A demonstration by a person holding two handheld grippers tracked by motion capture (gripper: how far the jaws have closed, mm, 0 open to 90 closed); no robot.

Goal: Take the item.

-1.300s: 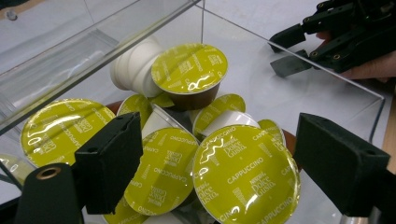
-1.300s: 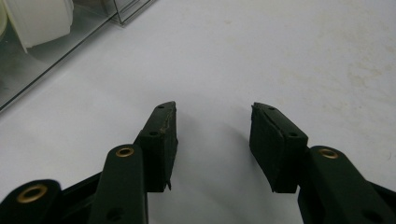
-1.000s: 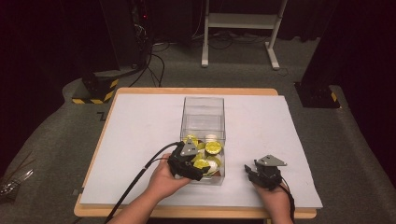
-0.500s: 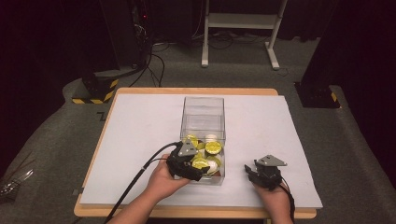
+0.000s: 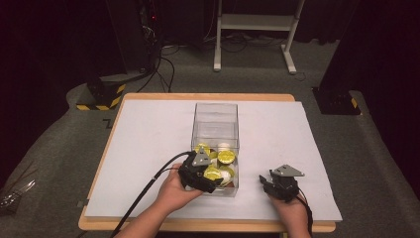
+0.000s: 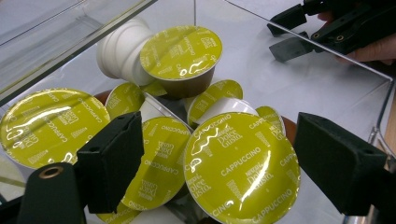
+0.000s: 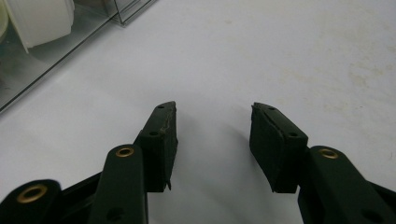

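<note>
Left gripper (image 6: 210, 168) jaws gape around a green foil-lidded coffee capsule (image 6: 242, 169) – untouched; right gripper (image 7: 212, 140) jaws half-open, empty.

Table (image 5: 148, 97): wooden top, covered by 1 white sheet (image 5: 148, 144). On the sheet: 1 clear box (image 5: 216, 119), standing upright near the middle, holding capsules (image 5: 226, 156).

"Dolce Gusto CAPPUCCINO" on capsule lid (image 6: 242, 170)
</note>
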